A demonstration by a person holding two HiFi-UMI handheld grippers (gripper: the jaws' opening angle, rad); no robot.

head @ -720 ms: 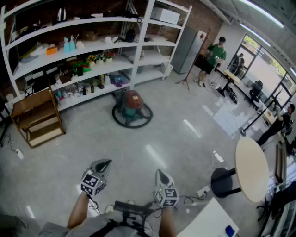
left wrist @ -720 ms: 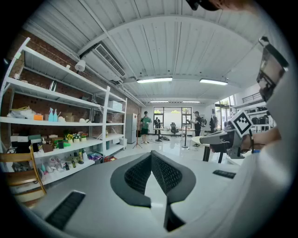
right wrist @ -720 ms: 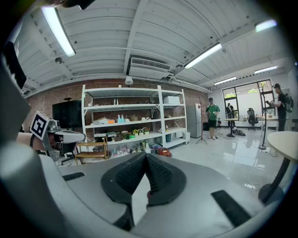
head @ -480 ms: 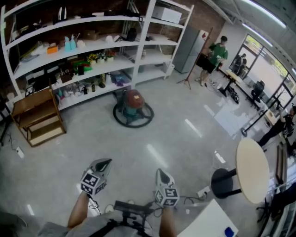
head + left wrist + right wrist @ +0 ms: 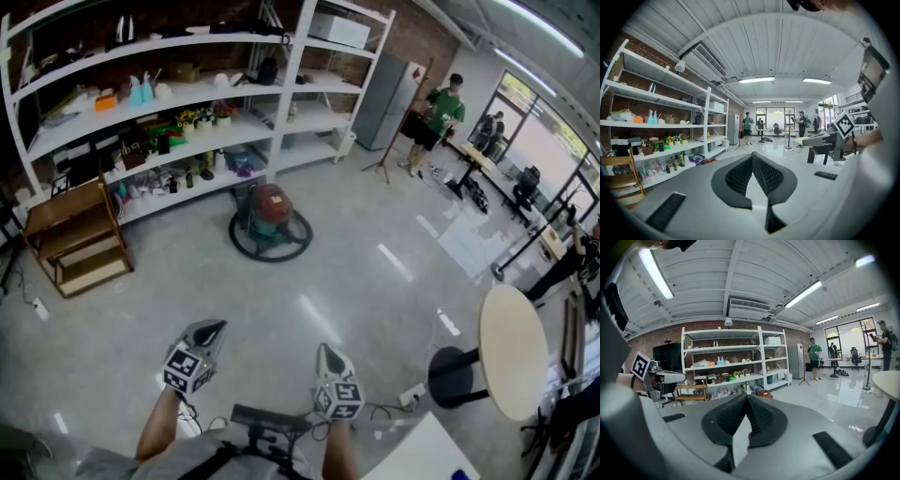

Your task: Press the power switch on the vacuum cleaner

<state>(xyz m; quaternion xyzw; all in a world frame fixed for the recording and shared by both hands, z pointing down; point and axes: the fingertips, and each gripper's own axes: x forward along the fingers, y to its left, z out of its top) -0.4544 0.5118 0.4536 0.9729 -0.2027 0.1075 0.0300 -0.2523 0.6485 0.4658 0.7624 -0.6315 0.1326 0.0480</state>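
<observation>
Vacuum cleaner: the vacuum cleaner [image 5: 270, 214] stands on the floor [image 5: 375, 309] just in front of the white shelves [image 5: 277, 103], well apart from you. A dark loop [image 5: 246, 246], likely its hose, lies around its base.
Left tool: the left tool [image 5: 214, 330] has its jaws together, with nothing between them.
Right tool: the right tool [image 5: 324, 351] also has its tips meeting and is empty.
Step in hand: judged as the approach; neither tool is near the machine.
Doing it well: walk close and find the power switch, which is too small to pick out from here. Keep 1 tool closed and push with its tips squarely. Mind the loop underfoot.
Writing: no brand or label is readable; only the square markers on the 2 cubes show.
</observation>
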